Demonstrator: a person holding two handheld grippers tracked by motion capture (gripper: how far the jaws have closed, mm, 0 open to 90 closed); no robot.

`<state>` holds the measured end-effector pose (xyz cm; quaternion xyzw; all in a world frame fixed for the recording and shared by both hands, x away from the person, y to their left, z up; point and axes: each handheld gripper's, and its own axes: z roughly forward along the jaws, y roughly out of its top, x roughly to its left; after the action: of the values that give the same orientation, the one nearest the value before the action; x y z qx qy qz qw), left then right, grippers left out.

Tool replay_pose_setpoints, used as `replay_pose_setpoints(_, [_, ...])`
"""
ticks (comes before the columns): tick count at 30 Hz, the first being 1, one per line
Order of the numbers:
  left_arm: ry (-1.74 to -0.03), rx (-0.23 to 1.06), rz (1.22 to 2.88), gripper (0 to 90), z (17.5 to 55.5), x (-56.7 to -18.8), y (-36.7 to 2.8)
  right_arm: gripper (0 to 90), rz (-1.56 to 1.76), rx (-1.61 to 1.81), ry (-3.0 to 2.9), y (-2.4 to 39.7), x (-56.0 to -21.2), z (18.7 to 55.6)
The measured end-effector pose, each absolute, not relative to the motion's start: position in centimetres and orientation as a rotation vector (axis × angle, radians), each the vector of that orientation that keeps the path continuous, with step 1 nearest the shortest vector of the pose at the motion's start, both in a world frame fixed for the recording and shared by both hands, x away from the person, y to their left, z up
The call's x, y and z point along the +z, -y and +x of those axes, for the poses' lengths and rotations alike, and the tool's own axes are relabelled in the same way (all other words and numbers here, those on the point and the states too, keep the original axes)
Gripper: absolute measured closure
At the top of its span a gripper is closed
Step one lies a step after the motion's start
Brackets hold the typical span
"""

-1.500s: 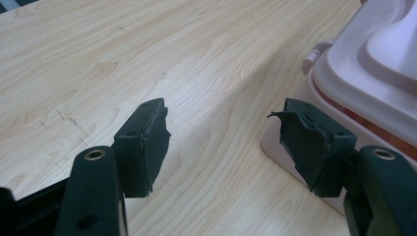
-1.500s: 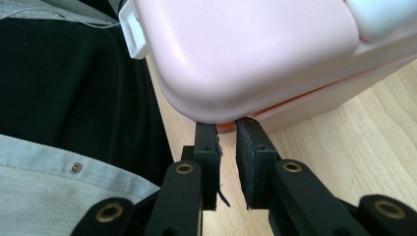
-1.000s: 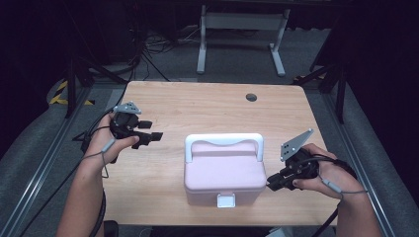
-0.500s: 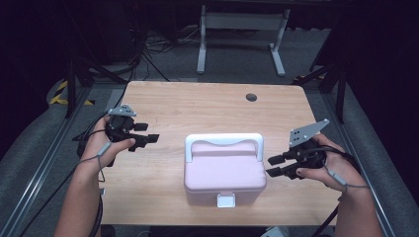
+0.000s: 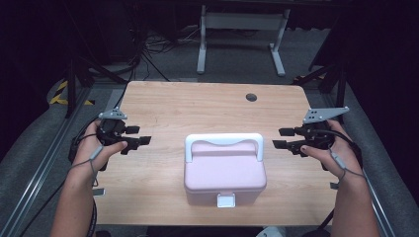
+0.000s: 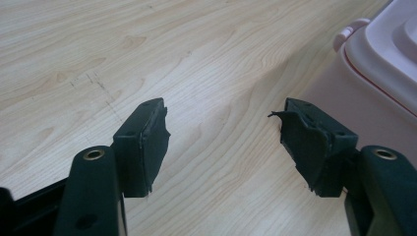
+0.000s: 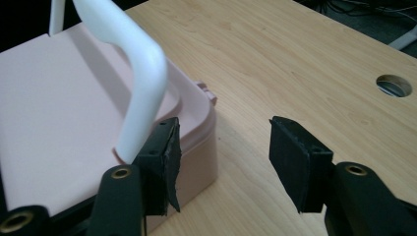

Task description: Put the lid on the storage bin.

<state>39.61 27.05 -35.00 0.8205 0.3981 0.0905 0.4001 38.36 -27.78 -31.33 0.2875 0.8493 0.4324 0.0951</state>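
Pink box (image 5: 225, 170) near front table (image 5: 197, 103) edge; left gripper (image 5: 141, 139) & right gripper (image 5: 280, 138) released, flanking, apart.

— Looks like a lab or a recording studio to me, not anyone's home.

— What gives it away?

— The bare wooden table (image 5: 207, 106) has a cable hole (image 5: 251, 97) and stands alone on grey carpet (image 5: 44, 133). Black and yellow hazard tape (image 5: 62, 94) marks the floor, loose cables (image 5: 148, 54) trail behind, and a white metal stand (image 5: 242, 34) waits against dark surroundings.
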Motion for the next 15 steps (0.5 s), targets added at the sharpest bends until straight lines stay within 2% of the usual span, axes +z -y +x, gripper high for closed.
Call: replay_pose_setpoints(15, [-1.011, 0.215, 2.102, 34.7, 40.8, -36.5, -27.4, 39.8, 0.927, 1.226, -2.481, 30.2, -34.0, 41.0])
